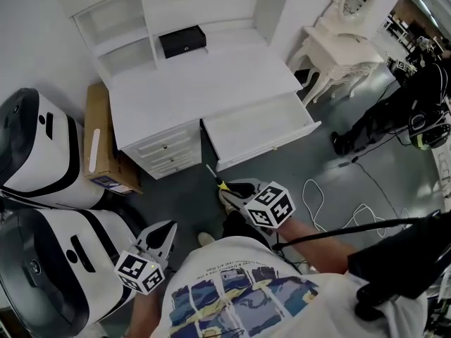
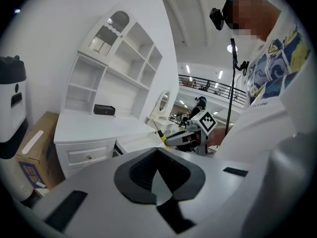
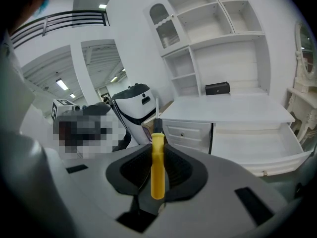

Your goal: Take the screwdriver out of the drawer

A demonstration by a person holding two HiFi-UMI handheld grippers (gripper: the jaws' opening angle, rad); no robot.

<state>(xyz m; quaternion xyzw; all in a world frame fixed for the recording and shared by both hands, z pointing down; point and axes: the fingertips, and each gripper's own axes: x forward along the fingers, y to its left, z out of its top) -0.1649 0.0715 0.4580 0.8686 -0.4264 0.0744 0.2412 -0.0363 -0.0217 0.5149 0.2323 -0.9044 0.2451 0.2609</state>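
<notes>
Right tongs [image 3: 158,175] clamped on the yellow screwdriver [image 3: 157,155], its shaft pointing up, open drawer [image 1: 261,129] ahead of them, white table [image 1: 204,83] beyond, left tongs [image 2: 157,182] together, empty

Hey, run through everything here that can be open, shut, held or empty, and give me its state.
Big drawer: pulled open, looks empty.
Small drawers: shut.
Screwdriver: out of the big drawer, gripped by its yellow handle.
Right gripper: shut on the screwdriver.
Left gripper: shut, holding nothing.
</notes>
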